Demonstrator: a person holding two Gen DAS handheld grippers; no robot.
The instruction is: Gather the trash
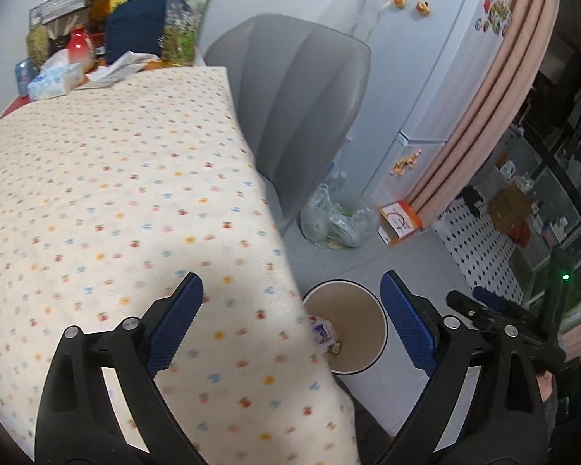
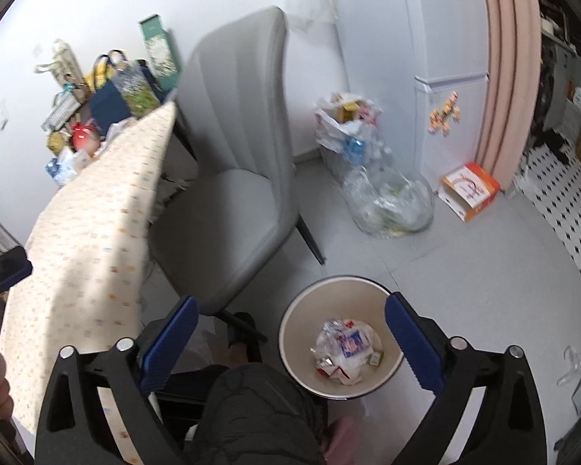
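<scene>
A round white trash bin [image 2: 290, 333] stands on the floor beside the table, with crumpled wrappers and paper trash [image 2: 346, 348] in its bottom. My right gripper [image 2: 290, 341] is open and empty, hovering above the bin. My left gripper [image 1: 292, 321] is open and empty over the table's edge; the bin [image 1: 352, 310] shows between its fingers, partly hidden by the tablecloth. The right gripper [image 1: 495, 306] also shows at the right in the left wrist view.
A table with a dotted cream cloth [image 1: 116, 193] holds a tissue box [image 1: 54, 79], bags and clutter at its far end. A grey chair [image 2: 232, 174] stands beside it. Plastic bags of recyclables [image 2: 391, 201], an orange box [image 2: 470, 190], a fridge [image 1: 426, 58] and a pink curtain [image 2: 507, 69] stand beyond.
</scene>
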